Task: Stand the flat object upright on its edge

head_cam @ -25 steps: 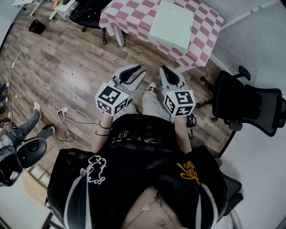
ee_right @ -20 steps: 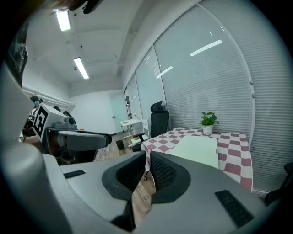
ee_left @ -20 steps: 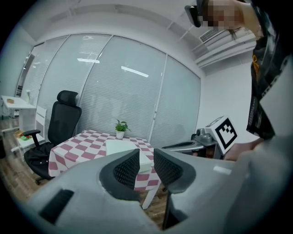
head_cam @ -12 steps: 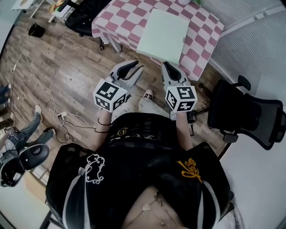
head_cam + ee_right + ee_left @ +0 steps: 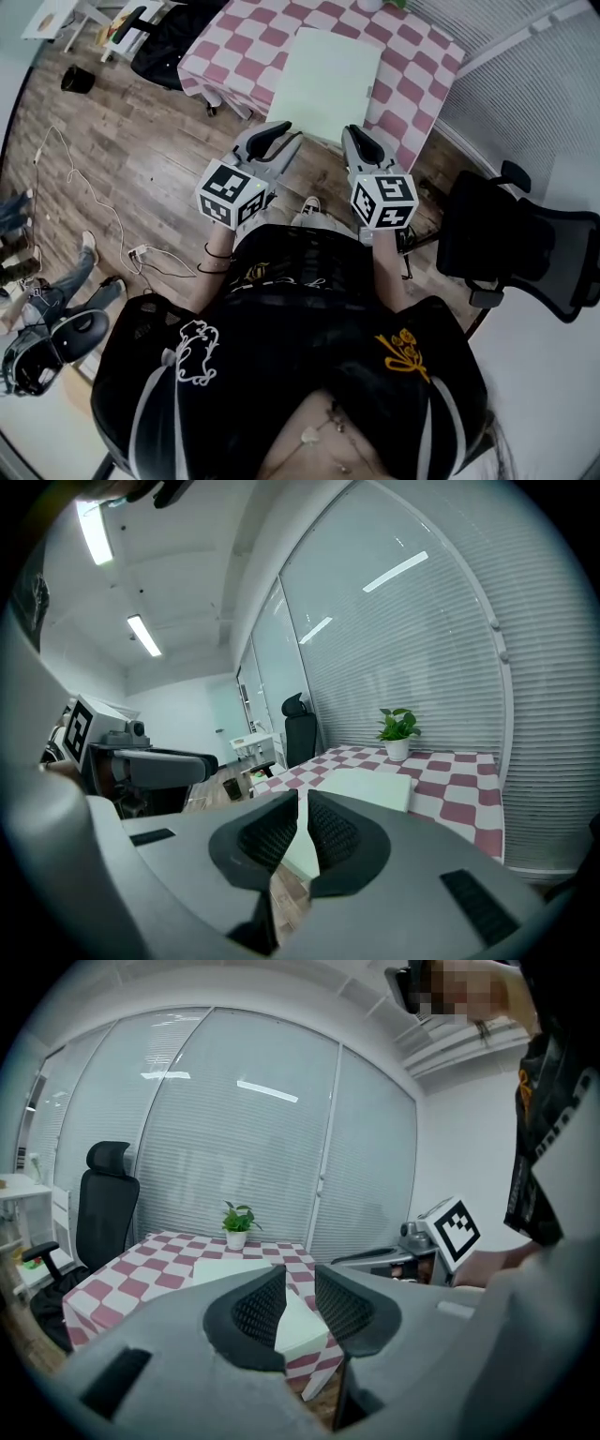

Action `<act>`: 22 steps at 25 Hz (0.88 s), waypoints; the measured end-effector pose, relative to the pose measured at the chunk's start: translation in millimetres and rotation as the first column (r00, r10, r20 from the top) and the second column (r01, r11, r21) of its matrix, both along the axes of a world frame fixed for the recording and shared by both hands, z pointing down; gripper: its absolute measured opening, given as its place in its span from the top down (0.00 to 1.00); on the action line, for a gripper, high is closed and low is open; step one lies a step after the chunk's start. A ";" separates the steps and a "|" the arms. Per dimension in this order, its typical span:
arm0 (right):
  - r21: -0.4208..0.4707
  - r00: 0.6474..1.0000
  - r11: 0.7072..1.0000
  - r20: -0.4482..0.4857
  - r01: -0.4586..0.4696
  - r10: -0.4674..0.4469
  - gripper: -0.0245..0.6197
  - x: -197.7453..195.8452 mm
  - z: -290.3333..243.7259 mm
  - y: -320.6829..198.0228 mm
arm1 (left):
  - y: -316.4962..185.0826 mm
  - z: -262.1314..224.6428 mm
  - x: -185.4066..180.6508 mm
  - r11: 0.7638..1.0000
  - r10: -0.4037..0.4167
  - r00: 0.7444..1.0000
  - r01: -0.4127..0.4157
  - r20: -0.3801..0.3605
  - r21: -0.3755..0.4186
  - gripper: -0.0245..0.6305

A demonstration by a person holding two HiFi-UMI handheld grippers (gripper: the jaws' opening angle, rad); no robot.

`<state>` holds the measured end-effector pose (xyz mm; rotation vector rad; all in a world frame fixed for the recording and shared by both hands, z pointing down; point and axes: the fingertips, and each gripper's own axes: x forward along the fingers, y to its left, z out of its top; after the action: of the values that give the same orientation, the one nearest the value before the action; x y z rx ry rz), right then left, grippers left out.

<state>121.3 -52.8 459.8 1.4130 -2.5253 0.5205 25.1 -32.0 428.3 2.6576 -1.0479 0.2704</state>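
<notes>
1. While the slab [image 5: 326, 80] lies flat on the table [image 5: 417, 66], it is touched by neither gripper. It is pale green and is placed close to the table's near edge.
2. The left gripper [image 5: 292, 131] is held out in front of the person's body, over the floor [image 5: 141, 141] and just short of the table. It is aimed toward the slab.
3. In the left gripper view its jaws are seen a narrow gap apart, with nothing between the pads. A corner of the slab is seen through that gap, farther off.
4. The right gripper [image 5: 349, 133] is held beside the left one, the two near each other but apart, and it is likewise aimed at the slab.
5. In the right gripper view its jaws are seen brought together, with only a thin slit left between the pads and nothing gripped.
6. The table is covered by a pink-and-white checked cloth, and a plant [image 5: 237, 1227] in a white pot is set on it behind the slab.
7. A black chair [image 5: 525, 234] is seen at the right of the table, and a white cable [image 5: 89, 192] is strewn over the wooden floor at the left.
</notes>
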 end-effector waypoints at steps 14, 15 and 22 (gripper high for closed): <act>-0.046 0.999 0.998 0.012 -0.037 0.037 0.91 15.8 20.7 -24.4 | -29.3 14.8 -9.1 0.998 -0.026 0.999 0.028 0.029 -0.048 0.80; -0.047 0.999 0.998 0.011 -0.044 0.044 0.90 16.3 22.0 -28.6 | -34.6 15.6 -11.1 0.998 -0.026 0.999 0.027 0.030 -0.048 0.80; -0.052 0.994 0.993 -0.014 -0.106 0.106 0.90 20.0 26.2 -71.6 | -89.6 18.8 -26.6 0.999 -0.014 1.000 0.015 0.018 -0.042 0.80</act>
<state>141.3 -124.3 486.0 1.5327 -2.4196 0.5913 -1.5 -121.6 447.1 2.6144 -1.0548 0.3105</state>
